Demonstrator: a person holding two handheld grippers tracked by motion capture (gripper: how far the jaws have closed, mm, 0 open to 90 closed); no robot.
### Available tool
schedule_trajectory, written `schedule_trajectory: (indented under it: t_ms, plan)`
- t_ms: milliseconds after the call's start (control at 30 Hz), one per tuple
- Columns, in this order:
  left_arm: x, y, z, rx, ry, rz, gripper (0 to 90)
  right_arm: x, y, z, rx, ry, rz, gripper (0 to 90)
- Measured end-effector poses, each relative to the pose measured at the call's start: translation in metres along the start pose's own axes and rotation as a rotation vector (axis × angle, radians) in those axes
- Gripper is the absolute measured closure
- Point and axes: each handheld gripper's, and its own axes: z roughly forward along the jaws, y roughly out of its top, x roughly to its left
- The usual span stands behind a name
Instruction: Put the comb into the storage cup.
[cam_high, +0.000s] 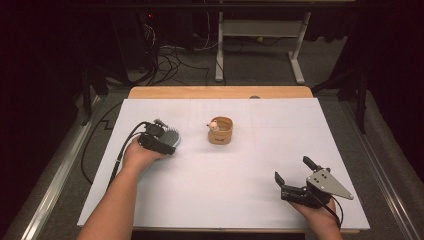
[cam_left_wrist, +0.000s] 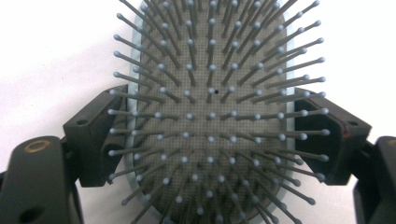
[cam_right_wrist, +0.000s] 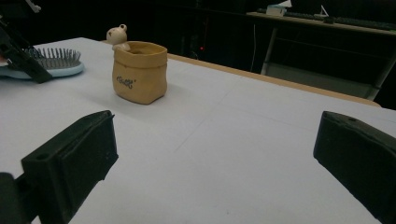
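A light-blue hairbrush (cam_high: 173, 133) with grey bristles lies bristles-up on the white sheet at the left. My left gripper (cam_high: 170, 141) is shut on its head. In the left gripper view the two black jaws press on both rims of the hairbrush (cam_left_wrist: 210, 60), about halfway along the pad. A tan sack-shaped pot (cam_high: 221, 131) with a small bear figure on its rim stands near the middle of the table. My right gripper (cam_high: 292, 169) rests at the front right, open, with nothing between its jaws. In the right gripper view (cam_right_wrist: 215, 154) the pot (cam_right_wrist: 139, 72) stands ahead to the left.
The white sheet (cam_high: 215, 190) covers a wooden table whose edge (cam_high: 220, 92) shows at the back. Beyond it are a dark floor with cables and a white desk frame (cam_high: 260, 45). A black cable (cam_high: 117, 155) trails from the left gripper.
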Motion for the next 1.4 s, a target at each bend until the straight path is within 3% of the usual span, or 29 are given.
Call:
schedule_trajectory:
  t_ms: [833, 1400]
  plan:
    - [0.0, -0.001, -0.001, -0.011, -0.004, 0.003, 20.5, 0.0, 0.0, 0.0, 0.0, -0.001, 0.005, 0.2]
    - [-0.001, -0.001, -0.011, -0.051, -0.019, 0.006, 20.7, -0.001, 0.0, -0.001, -0.004, -0.004, 0.015, 0.2]
